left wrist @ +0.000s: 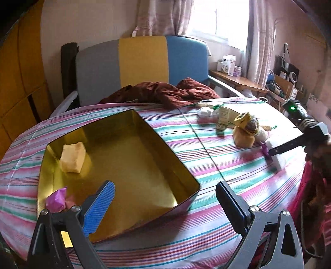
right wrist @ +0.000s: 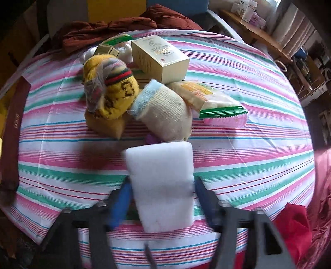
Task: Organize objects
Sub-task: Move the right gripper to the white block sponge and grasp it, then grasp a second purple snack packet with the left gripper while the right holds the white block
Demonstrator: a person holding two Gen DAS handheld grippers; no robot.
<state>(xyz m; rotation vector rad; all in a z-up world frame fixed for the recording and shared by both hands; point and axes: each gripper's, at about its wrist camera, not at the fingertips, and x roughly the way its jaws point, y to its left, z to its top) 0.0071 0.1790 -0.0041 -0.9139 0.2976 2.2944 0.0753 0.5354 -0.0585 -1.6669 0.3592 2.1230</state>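
A striped cloth (right wrist: 238, 157) covers the worktop; beyond it stand a chair (left wrist: 142, 62) and curtained window (left wrist: 217, 16). The right claw (right wrist: 162, 196) grips a white sponge (right wrist: 160, 175), socks (right wrist: 132, 99) and boxes (right wrist: 159, 58) crowded just ahead. The left claw (left wrist: 165, 196) hangs open over the gold tin (left wrist: 124, 155), bare cloth to its right.

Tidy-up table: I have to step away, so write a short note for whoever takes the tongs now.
Right tongs: closed on the white sponge, low over the striped cloth.
Left tongs: open, empty, above the near edge of the gold tin.
Done: yellow sponge and a pink wrapped piece lie in the tin.
Left: white sponge into the tin, then the sock bundles, cream box and packets piled at the far side.
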